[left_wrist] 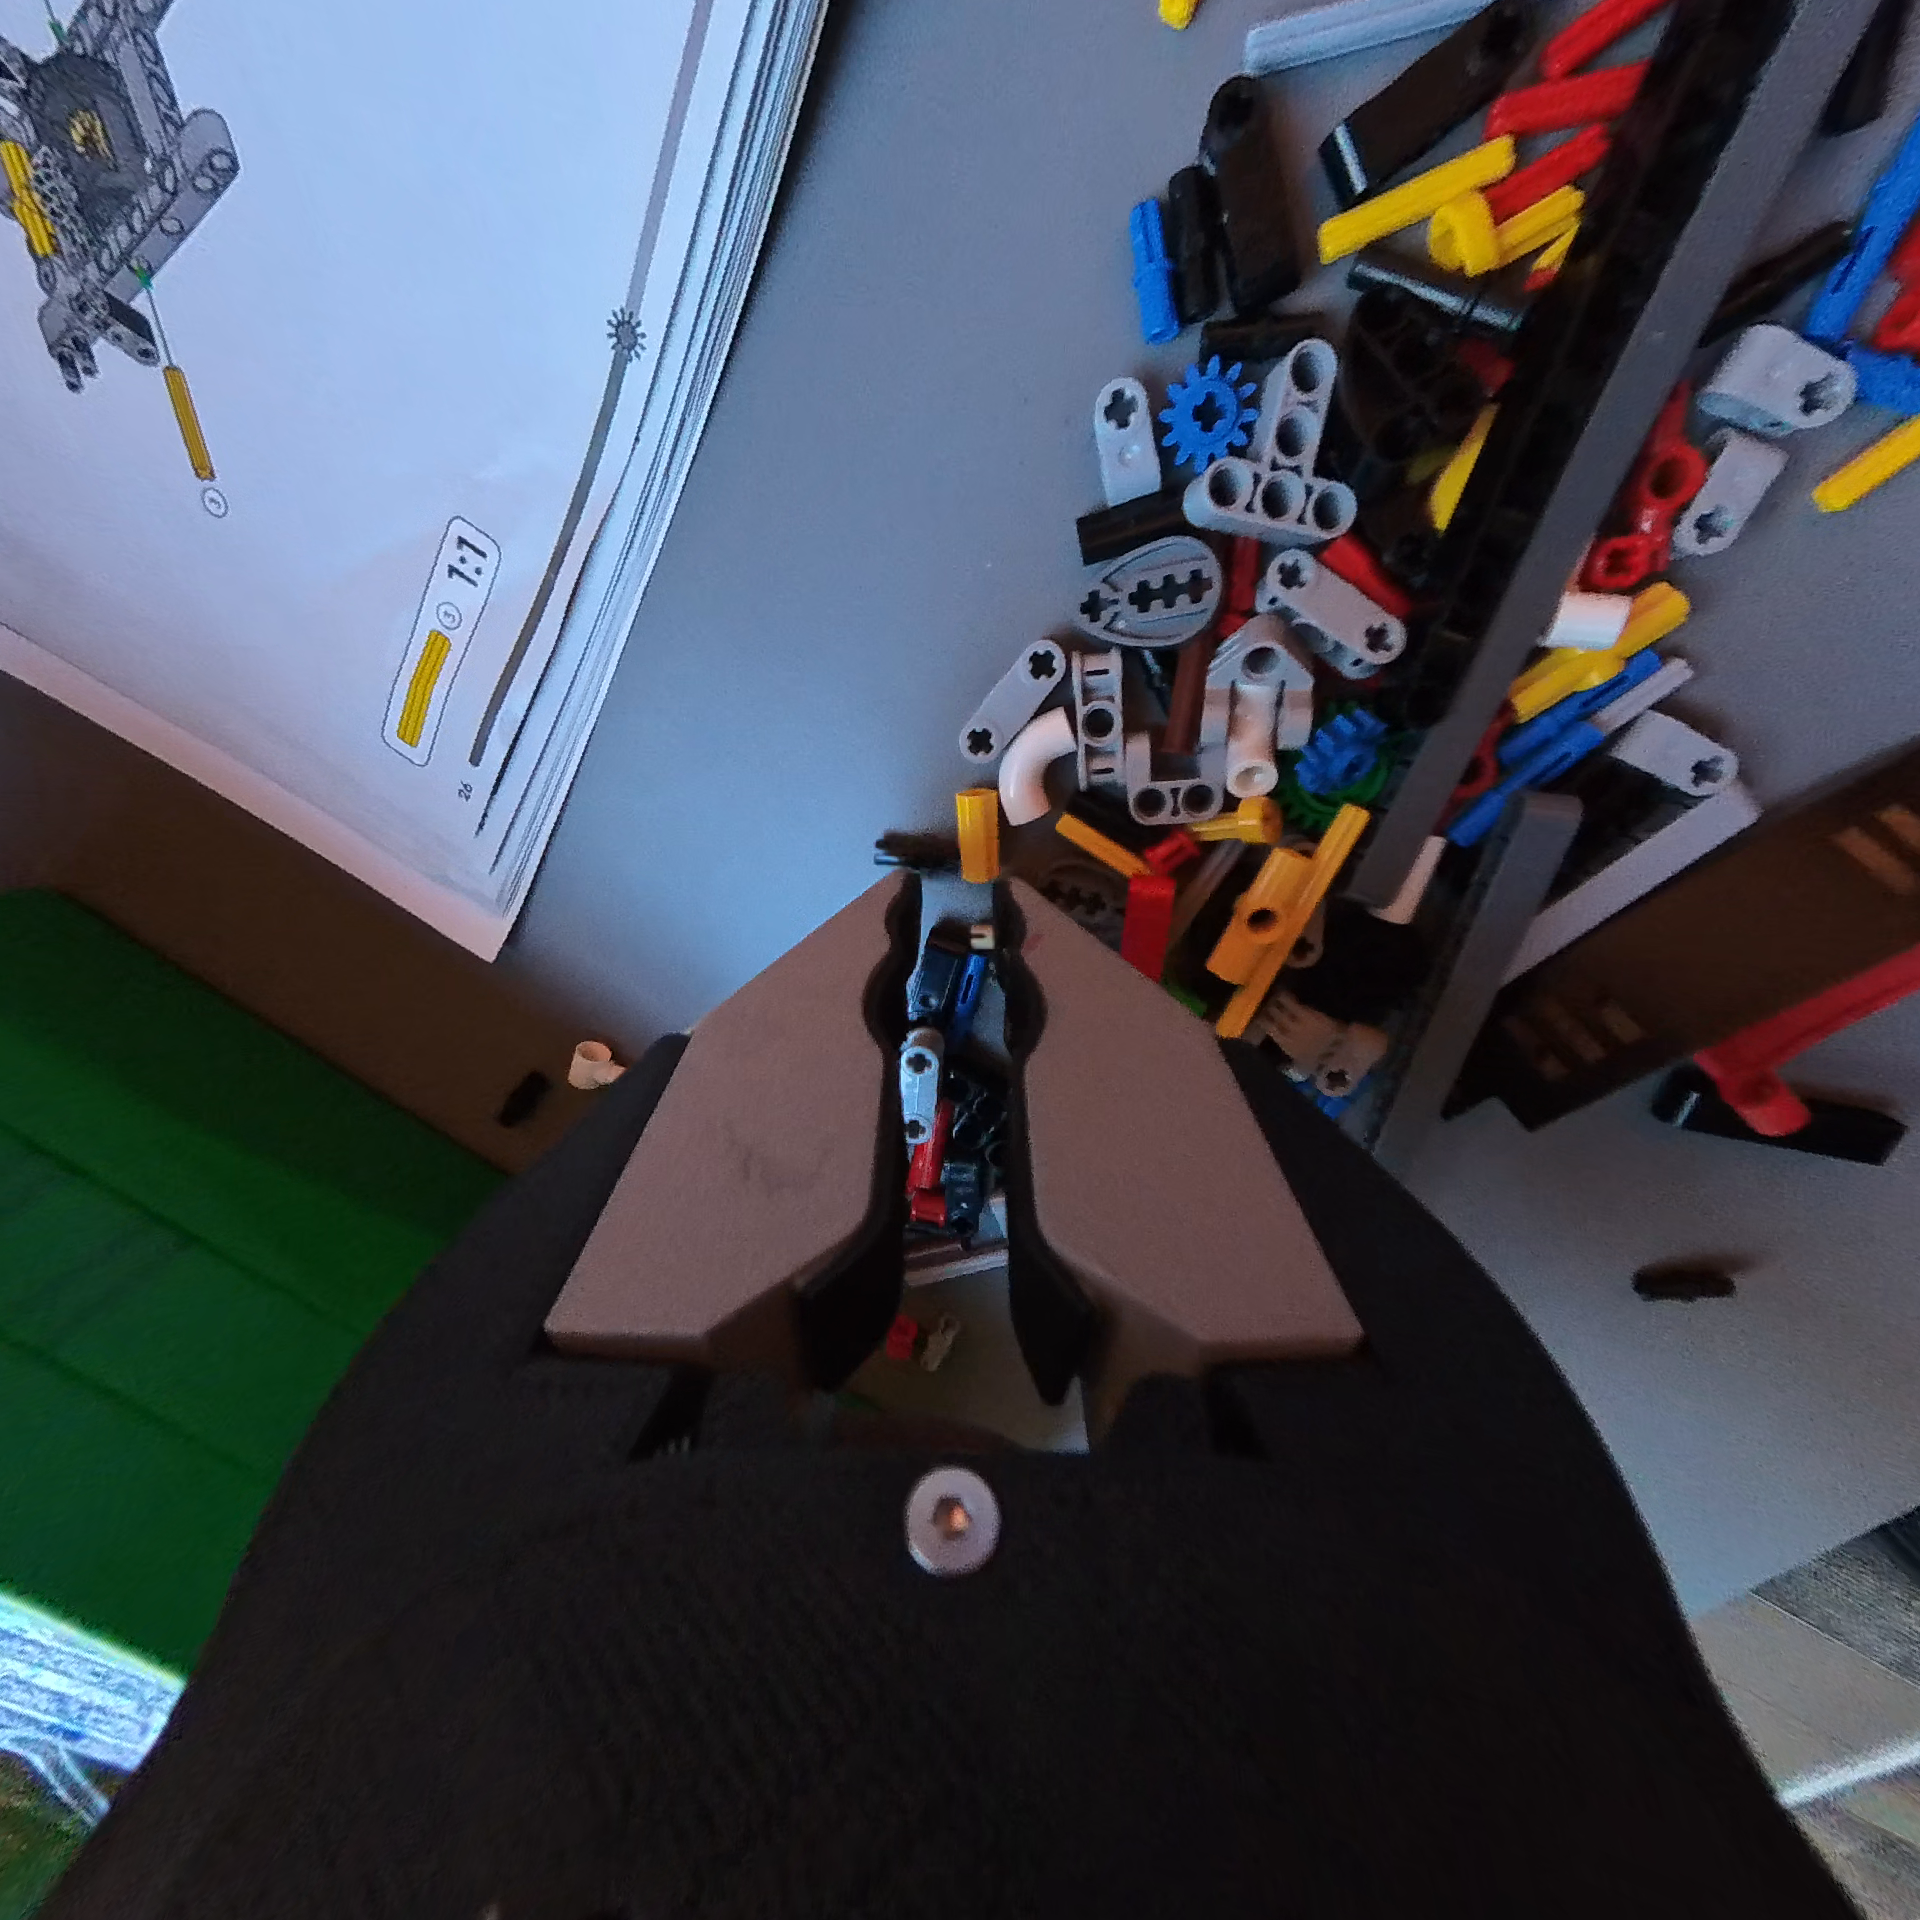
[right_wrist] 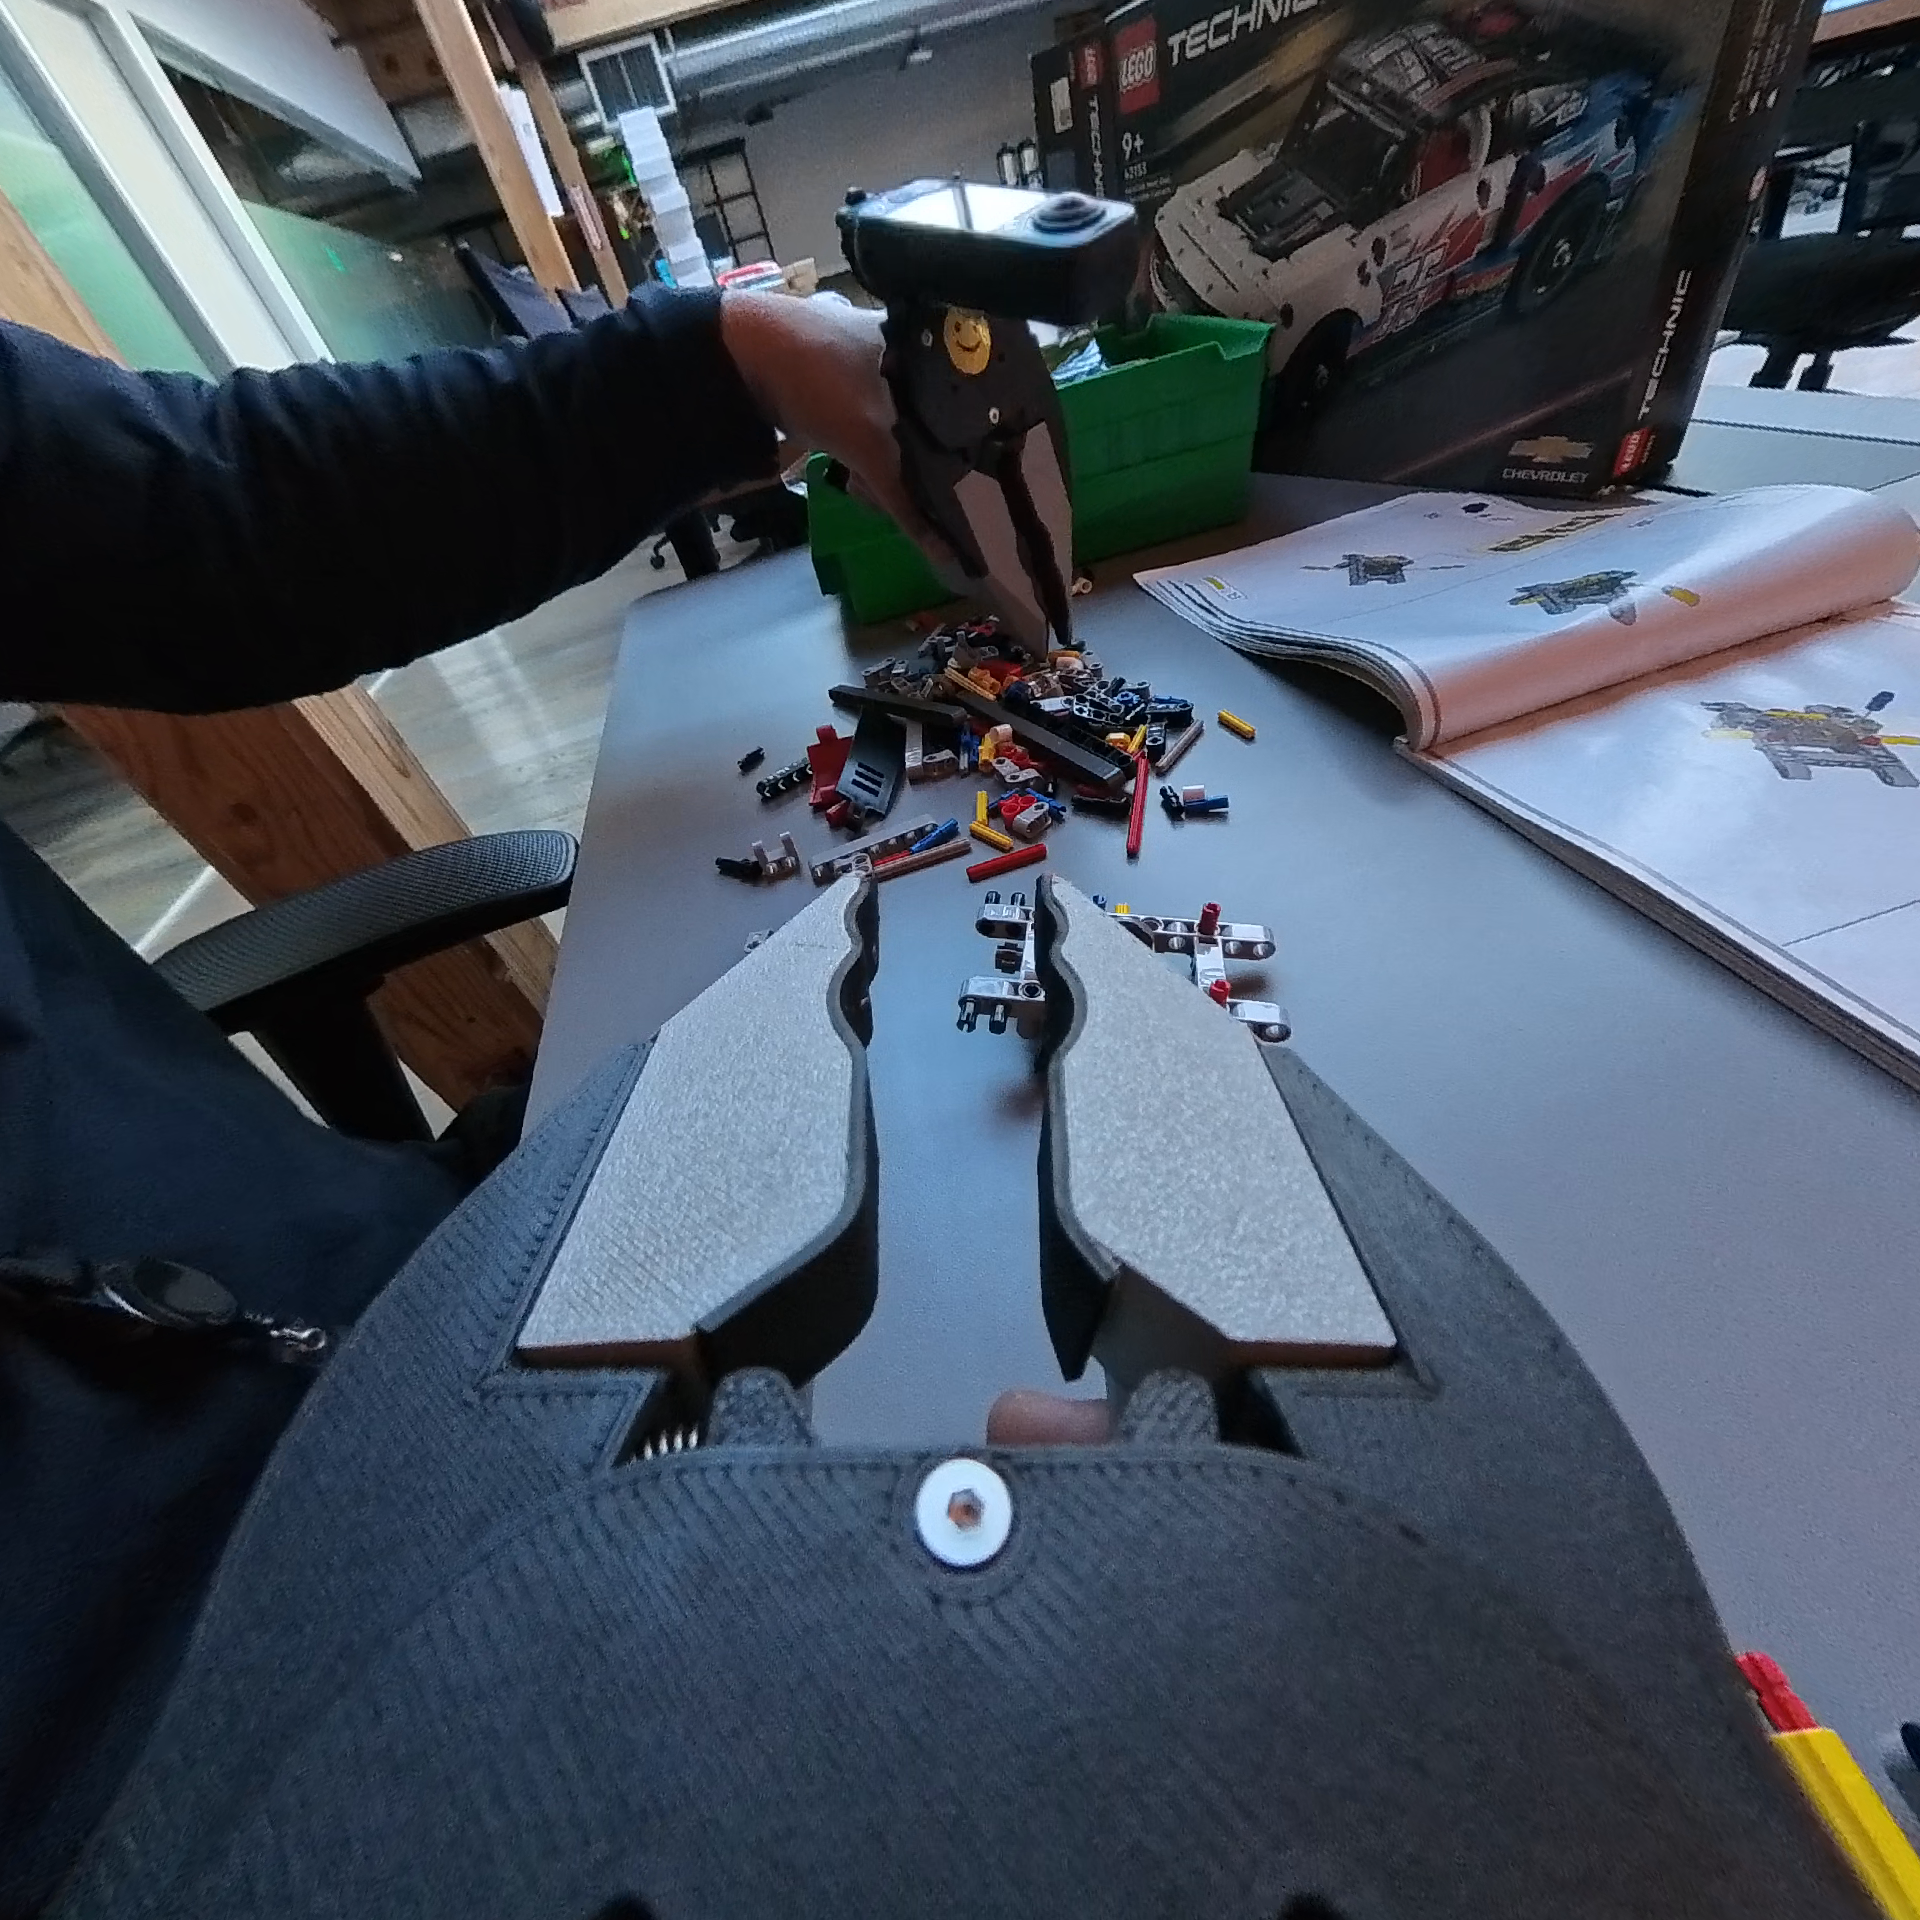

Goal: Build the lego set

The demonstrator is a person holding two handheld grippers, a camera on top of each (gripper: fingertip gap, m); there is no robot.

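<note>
Grey table (right_wrist: pixel 1455 1143). Left gripper (left_wrist: pixel 958 904), fingers narrowly parted and holding nothing, tips down in the far brick pile (right_wrist: pixel 1018 707). Right gripper (right_wrist: pixel 956 904), wider open and also holding nothing, beside the near grey frame (right_wrist: pixel 1216 935); booklet (right_wrist: pixel 1662 675) right. Best singling one piece.

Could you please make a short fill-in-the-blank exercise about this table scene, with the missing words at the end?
1. The bin behind the pile of loose pieces is ____.
2. The instruction booklet lies ____ on the table.
3. The left gripper points down into the ____.
4. The right gripper has its jaws ____, next to a small grey assembly.

Missing words: green; open; pile; open
</note>
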